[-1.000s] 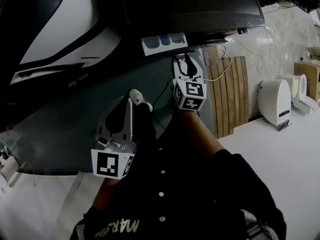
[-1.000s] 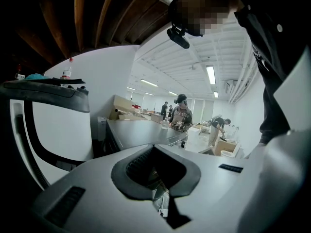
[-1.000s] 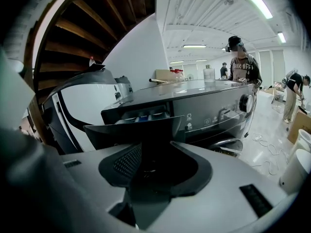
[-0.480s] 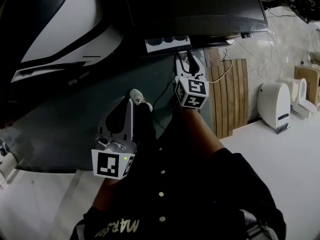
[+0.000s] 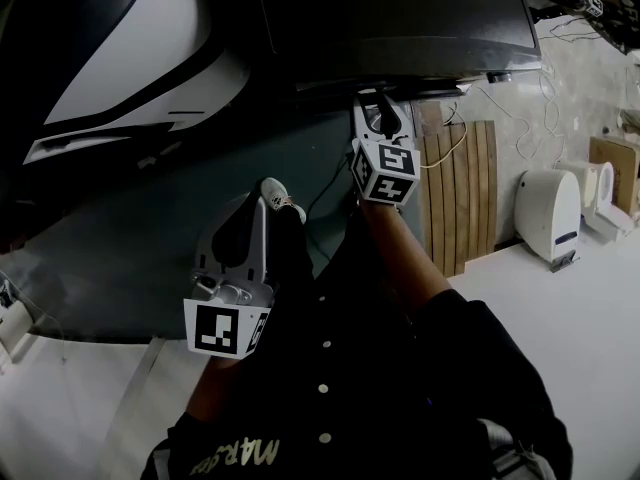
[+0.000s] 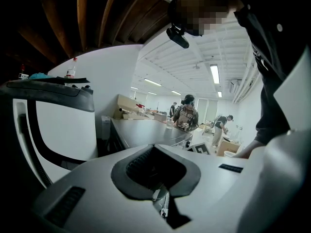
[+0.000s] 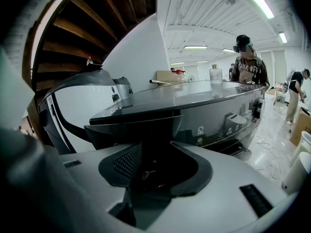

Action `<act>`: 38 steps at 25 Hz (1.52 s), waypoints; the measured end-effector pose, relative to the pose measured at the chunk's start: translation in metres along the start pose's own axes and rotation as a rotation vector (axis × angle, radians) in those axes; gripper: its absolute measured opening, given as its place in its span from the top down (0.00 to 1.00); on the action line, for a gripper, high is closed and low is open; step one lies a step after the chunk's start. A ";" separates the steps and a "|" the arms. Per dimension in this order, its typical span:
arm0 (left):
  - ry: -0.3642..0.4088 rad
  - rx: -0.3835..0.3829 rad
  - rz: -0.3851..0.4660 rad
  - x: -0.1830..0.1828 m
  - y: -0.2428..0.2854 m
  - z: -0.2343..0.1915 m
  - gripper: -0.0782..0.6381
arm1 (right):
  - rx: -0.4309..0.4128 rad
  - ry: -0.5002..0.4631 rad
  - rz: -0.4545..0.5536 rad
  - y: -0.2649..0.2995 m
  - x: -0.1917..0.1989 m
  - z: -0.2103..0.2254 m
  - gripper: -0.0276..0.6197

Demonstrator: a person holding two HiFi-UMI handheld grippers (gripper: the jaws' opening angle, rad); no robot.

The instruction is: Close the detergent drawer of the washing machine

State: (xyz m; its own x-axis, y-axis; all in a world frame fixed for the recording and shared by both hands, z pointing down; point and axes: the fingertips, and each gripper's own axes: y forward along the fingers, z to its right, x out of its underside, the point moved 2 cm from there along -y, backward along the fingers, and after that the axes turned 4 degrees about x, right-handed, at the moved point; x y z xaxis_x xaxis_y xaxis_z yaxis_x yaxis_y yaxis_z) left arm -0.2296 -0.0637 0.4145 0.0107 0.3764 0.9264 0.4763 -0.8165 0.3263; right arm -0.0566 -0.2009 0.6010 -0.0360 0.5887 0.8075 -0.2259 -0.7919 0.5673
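The dark washing machine (image 5: 400, 18) fills the top of the head view. Its detergent drawer (image 5: 335, 86) sits pushed in, with its front almost level with the machine's face and none of its white tray showing. My right gripper (image 5: 384, 100) is shut with nothing held, its tips against the drawer front. In the right gripper view the dark drawer front (image 7: 131, 123) stands just beyond the jaws, left of the control panel (image 7: 223, 118). My left gripper (image 5: 256, 202) hangs low at the person's side, shut and holding nothing.
A white and black machine (image 5: 130, 58) stands to the left. A slatted wooden board (image 5: 465, 188) leans at the right, with cables (image 5: 520, 98) on the floor and a white appliance (image 5: 548, 208) beyond. The person's shoe (image 5: 282, 200) is beside the left gripper.
The drawer has slid into the machine, so the white tray with blue compartments is gone from sight. My right gripper moved forward with it. The left gripper stayed put.
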 end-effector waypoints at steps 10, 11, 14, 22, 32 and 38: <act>-0.017 -0.006 -0.009 0.002 0.007 -0.011 0.89 | -0.001 0.026 0.007 0.011 -0.008 -0.004 0.68; -0.019 -0.007 -0.010 0.002 0.008 -0.013 0.89 | -0.002 0.027 0.013 0.011 -0.008 -0.004 0.68; -0.021 -0.005 -0.011 0.002 0.011 -0.017 0.89 | -0.001 0.024 0.022 0.012 -0.008 -0.005 0.68; -0.037 -0.012 -0.013 0.000 0.013 -0.019 0.89 | 0.009 0.023 0.019 0.014 -0.007 -0.003 0.68; -0.039 -0.037 -0.010 0.000 0.008 -0.023 0.89 | 0.016 0.016 0.011 0.018 -0.013 -0.006 0.69; -0.025 -0.041 0.010 -0.006 0.005 -0.019 0.89 | -0.007 -0.018 -0.010 0.019 -0.012 -0.004 0.69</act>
State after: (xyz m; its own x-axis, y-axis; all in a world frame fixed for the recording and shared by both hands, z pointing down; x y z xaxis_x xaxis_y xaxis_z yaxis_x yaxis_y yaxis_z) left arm -0.2442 -0.0782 0.4146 0.0372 0.3782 0.9250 0.4398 -0.8373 0.3247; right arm -0.0640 -0.2221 0.6013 -0.0161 0.5934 0.8048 -0.2329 -0.7850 0.5741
